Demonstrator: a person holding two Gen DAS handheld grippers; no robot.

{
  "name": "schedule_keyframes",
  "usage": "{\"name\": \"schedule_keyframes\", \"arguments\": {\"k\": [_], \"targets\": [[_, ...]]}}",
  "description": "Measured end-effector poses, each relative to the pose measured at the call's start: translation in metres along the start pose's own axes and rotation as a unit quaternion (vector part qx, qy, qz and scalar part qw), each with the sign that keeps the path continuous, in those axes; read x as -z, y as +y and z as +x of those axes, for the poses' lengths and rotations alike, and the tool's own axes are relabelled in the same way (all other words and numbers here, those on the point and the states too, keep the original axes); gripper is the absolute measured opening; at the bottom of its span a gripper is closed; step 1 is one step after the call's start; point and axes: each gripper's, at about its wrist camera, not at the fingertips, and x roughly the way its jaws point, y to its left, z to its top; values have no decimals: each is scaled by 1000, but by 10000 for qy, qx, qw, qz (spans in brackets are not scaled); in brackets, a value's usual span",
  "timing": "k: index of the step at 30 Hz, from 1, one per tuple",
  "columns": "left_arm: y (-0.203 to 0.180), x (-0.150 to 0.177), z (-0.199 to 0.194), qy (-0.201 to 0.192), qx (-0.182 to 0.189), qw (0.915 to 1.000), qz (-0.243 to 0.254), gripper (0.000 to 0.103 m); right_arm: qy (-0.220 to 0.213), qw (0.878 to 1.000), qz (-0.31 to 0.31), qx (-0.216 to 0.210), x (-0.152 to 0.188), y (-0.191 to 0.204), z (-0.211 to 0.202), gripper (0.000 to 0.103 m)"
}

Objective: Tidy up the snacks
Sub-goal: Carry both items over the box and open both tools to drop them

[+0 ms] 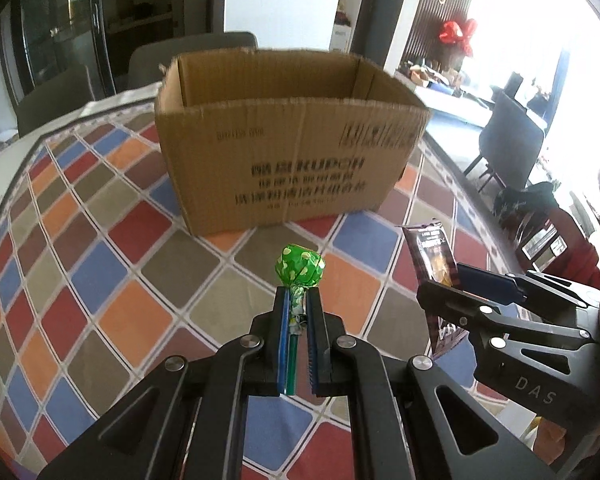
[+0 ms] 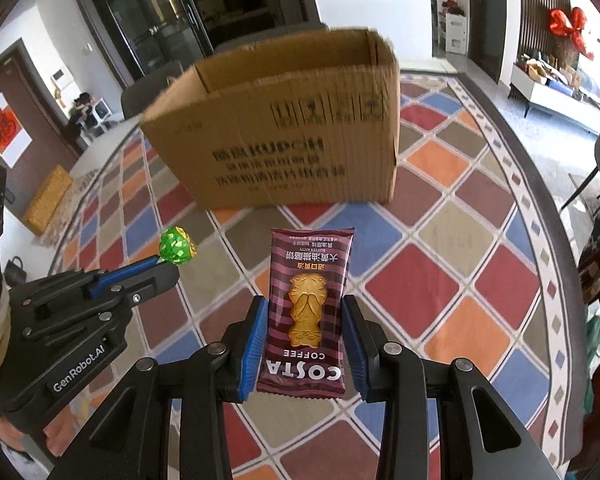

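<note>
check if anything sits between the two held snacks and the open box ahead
Nothing visible does. The lollipop in the left gripper and the cookie packet in the right gripper face the cardboard box across bare tablecloth; only the box's near wall has to be cleared.

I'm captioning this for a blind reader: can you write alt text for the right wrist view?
The right gripper holds a maroon biscuit packet above a colourful checked tablecloth, facing an open cardboard box. At left, the left gripper holds a green lollipop.
</note>
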Motion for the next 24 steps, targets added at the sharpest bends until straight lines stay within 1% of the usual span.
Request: {"name": "schedule_keyframes", "arguments": {"k": [11, 24], "targets": [[5, -39, -23, -426, -47, 9991, -32, 9, -501, 9987, -65, -98, -42, 9, -22, 38], [17, -95, -36, -837, -246, 9962, 2, 9, -897, 9959, -113, -97, -99, 13, -34, 38]]}}
